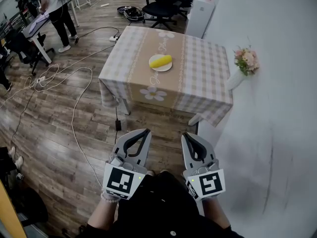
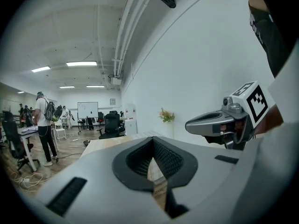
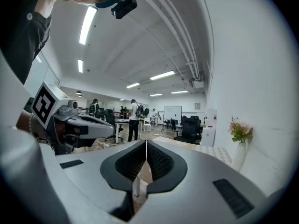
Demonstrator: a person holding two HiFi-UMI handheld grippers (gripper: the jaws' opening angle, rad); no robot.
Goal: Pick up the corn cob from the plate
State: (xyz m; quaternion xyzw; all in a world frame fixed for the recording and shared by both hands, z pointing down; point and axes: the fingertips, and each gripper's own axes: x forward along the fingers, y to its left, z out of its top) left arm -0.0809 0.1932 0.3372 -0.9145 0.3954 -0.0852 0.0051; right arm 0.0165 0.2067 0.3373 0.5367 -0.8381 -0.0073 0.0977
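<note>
A yellow corn cob (image 1: 161,61) lies on a small white plate (image 1: 159,67) near the middle of a table with a checked cloth (image 1: 208,73). Both grippers are held low and well short of the table, over the wooden floor. My left gripper (image 1: 142,132) is shut with nothing between its jaws, and so is my right gripper (image 1: 189,136) beside it. In the left gripper view the jaws (image 2: 152,142) meet, with the right gripper (image 2: 217,123) alongside. The right gripper view shows its own jaws (image 3: 146,144) closed. Neither gripper view shows the corn.
A white vase of pink flowers (image 1: 246,61) stands at the table's right edge, against a white wall (image 1: 277,108). Cables (image 1: 74,83) trail over the floor at left. A black office chair (image 1: 161,6) sits behind the table. A person (image 1: 57,9) stands at a desk far left.
</note>
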